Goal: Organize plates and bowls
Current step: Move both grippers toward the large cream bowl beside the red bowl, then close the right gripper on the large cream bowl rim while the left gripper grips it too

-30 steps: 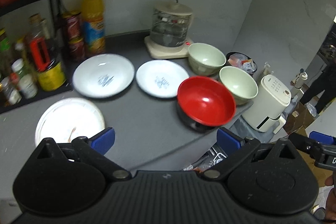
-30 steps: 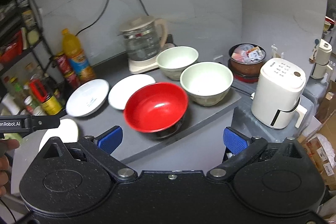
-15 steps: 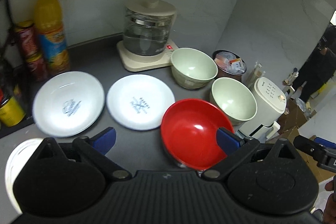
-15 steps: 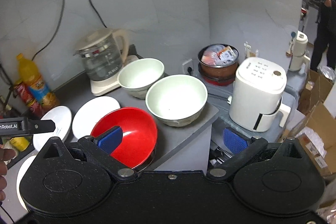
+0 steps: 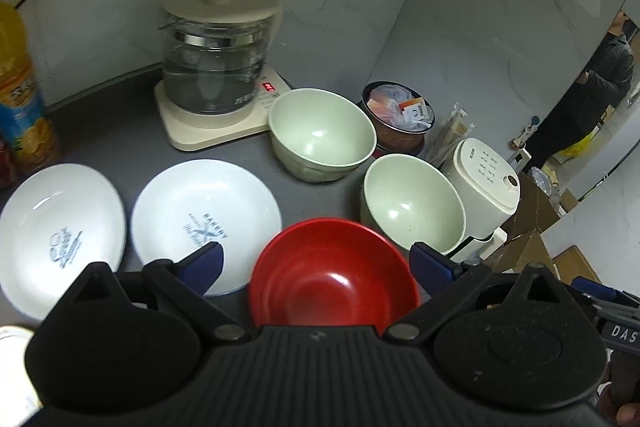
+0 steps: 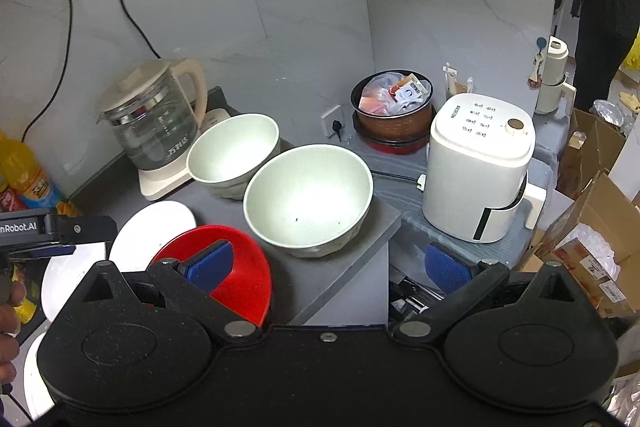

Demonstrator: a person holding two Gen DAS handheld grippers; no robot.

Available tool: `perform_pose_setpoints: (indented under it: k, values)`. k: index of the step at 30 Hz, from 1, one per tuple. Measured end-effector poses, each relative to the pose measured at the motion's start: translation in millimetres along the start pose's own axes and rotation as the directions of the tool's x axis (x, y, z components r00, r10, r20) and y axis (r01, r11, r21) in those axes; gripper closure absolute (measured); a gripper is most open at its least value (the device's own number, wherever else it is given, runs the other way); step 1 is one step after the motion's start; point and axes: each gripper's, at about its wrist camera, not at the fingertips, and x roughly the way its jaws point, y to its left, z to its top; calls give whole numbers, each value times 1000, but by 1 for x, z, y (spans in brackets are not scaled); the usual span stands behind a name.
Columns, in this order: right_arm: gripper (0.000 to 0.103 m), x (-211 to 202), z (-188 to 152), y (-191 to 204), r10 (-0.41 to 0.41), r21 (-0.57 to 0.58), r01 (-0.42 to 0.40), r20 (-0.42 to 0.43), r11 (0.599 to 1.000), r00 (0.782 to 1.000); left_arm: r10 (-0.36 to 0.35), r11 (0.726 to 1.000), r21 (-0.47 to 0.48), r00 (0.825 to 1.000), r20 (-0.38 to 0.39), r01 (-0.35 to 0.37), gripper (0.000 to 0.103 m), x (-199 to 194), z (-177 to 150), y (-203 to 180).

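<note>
On the grey counter [image 5: 120,131] lie two white plates [image 5: 206,215] [image 5: 56,235], a red bowl [image 5: 332,279] and two pale green bowls [image 5: 322,133] [image 5: 412,205]. My left gripper [image 5: 316,261] is open and empty, hovering above the red bowl. My right gripper [image 6: 332,265] is open and empty, above the near green bowl [image 6: 308,195], with its left finger over the red bowl [image 6: 240,267]. The far green bowl [image 6: 234,153] and a white plate [image 6: 152,227] also show there. A third white plate [image 5: 12,343] peeks at the lower left.
A glass kettle [image 5: 218,67] stands on its base at the back. An orange drink bottle [image 5: 20,95] stands at the left. Beyond the counter's right edge are a white appliance [image 6: 478,163], a pot of packets [image 6: 394,107] and cardboard boxes [image 6: 592,227].
Both grippers have moved forward and to the right, toward the bowls; the shelf and jars at the left have left the view. Nothing on the counter has moved.
</note>
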Motion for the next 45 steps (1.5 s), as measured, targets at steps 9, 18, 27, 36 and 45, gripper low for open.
perform_pose_setpoints:
  k: [9, 18, 27, 36, 45]
  values:
    - [1, 35, 17, -17, 26, 8, -26, -32, 1000, 999, 2, 1000, 15, 999, -47, -2, 12, 38, 17, -17]
    - [16, 79, 39, -41, 68, 15, -67, -91, 998, 994, 12, 999, -31, 996, -94, -15, 28, 80, 39, -35]
    - [27, 125, 46, -61, 116, 33, -112, -174, 993, 978, 33, 996, -80, 988, -154, -45, 49, 129, 52, -49]
    - [41, 173, 48, -60, 151, 7, -156, -277, 988, 949, 50, 985, -151, 973, -226, -86, 67, 174, 52, -47]
    - [72, 210, 44, -64, 186, 20, -191, -358, 981, 915, 67, 977, -173, 952, -299, -123, 89, 219, 52, -51]
